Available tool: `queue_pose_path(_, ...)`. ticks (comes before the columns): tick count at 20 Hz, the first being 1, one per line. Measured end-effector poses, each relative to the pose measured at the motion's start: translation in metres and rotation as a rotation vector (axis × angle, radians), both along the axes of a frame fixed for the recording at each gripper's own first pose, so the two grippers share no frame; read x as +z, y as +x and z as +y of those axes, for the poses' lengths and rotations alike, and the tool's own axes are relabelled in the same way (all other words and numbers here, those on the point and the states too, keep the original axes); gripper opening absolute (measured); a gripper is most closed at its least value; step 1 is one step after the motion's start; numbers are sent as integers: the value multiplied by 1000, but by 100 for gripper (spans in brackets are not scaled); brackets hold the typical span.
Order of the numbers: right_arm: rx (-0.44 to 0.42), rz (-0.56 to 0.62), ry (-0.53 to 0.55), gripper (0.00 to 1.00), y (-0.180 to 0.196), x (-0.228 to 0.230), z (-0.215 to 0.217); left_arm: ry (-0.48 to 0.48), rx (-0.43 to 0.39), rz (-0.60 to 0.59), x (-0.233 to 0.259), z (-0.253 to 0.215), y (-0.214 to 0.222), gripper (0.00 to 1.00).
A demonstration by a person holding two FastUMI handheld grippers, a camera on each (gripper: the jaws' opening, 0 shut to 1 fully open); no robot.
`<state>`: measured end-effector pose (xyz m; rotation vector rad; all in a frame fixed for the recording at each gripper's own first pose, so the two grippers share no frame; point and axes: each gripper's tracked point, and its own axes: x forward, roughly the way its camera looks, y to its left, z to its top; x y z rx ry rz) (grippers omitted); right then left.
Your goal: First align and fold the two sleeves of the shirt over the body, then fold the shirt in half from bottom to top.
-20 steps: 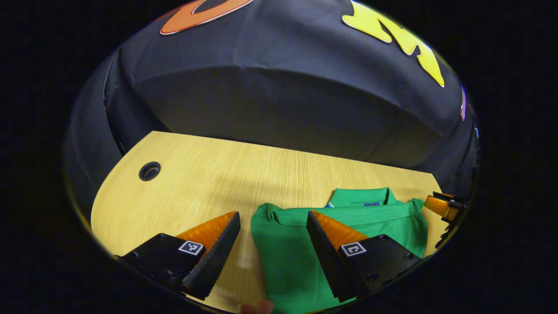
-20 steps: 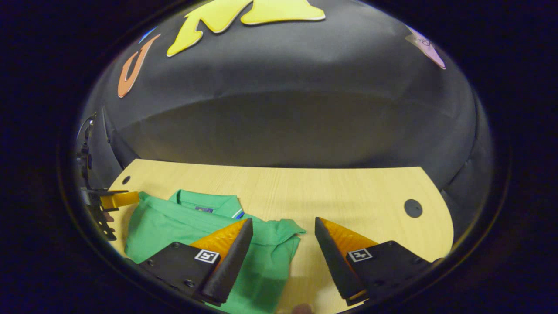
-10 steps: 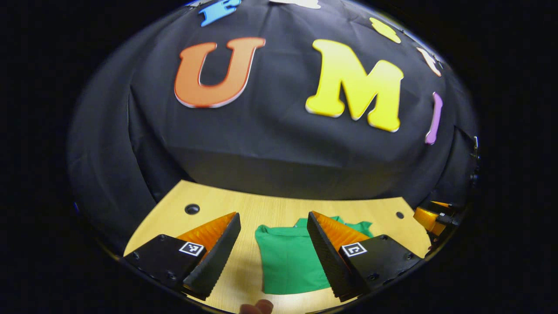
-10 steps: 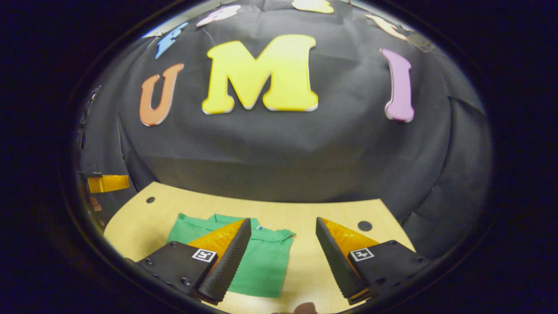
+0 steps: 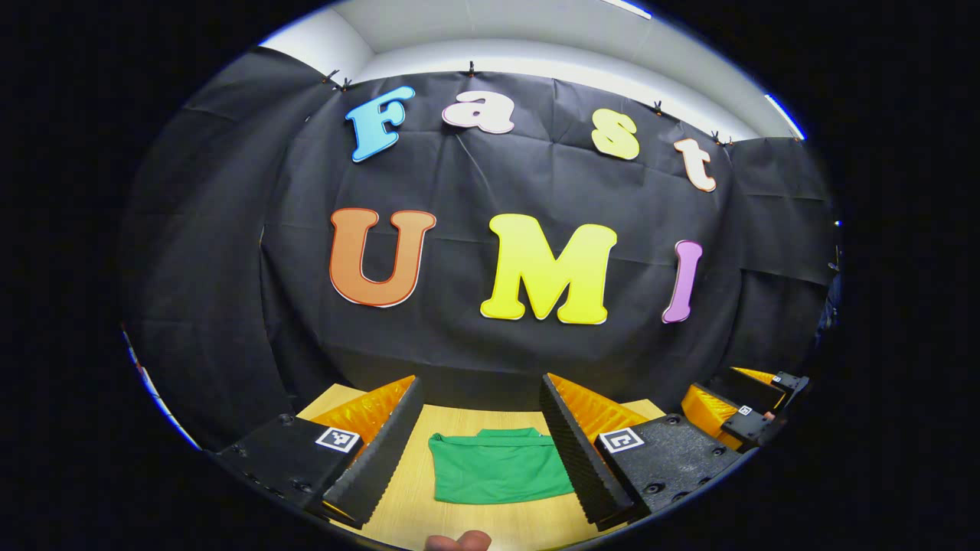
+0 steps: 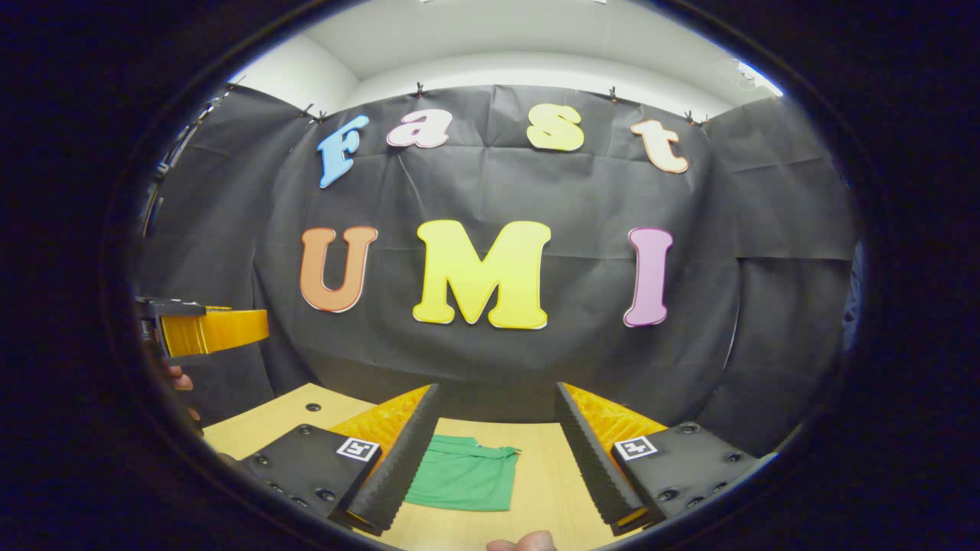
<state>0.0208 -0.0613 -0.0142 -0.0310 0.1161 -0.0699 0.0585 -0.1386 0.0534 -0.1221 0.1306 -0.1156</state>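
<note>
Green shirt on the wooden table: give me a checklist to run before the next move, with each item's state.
1. Green fabric shirt lies folded into a compact rectangle on the light wooden table: ok.
2. Sleeves tucked in, none sticking out past the sides: ok.
3. Collar side toward the booth wall, folded edge nearer the person: ok, as seen in the left gripper view.
4. Left gripper open and off the shirt: ok.
5. Right gripper open and off the shirt: ok.
6. Layers lined up evenly at the near edge: cannot tell, the shirt is too small in both views.
</note>
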Motion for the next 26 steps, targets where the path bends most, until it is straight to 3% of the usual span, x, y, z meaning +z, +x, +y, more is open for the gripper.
queue_pose_path(1,-2,-10,5,89,-9,4,2,1,4,-10,4,-1,-9,98)
queue_pose_path(2,-4,-4,7,95,-18,4,4,5,7,-20,6,0,-16,98)
queue_pose_path(5,9,11,-16,95,-30,-3,11,27,23,-46,9,6,-22,98)
queue_pose_path(6,10,19,-17,100,-30,-7,15,29,26,-44,9,10,-23,98)
queue_pose_path(8,12,42,5,89,-29,-16,23,33,28,-45,9,10,-23,98)
queue_pose_path(9,14,45,12,95,-32,-15,24,38,25,-43,8,10,-23,98)
queue_pose_path(12,4,35,19,95,-28,-13,22,57,16,-46,8,10,-23,98)
queue_pose_path(13,-1,31,28,89,-27,-11,22,64,10,-51,9,9,-22,98)
queue_pose_path(14,-3,27,33,95,-26,-10,22,72,4,-56,10,8,-21,98)
queue_pose_path(26,-32,4,21,95,-23,-5,15,81,-54,-79,2,-25,-16,98)
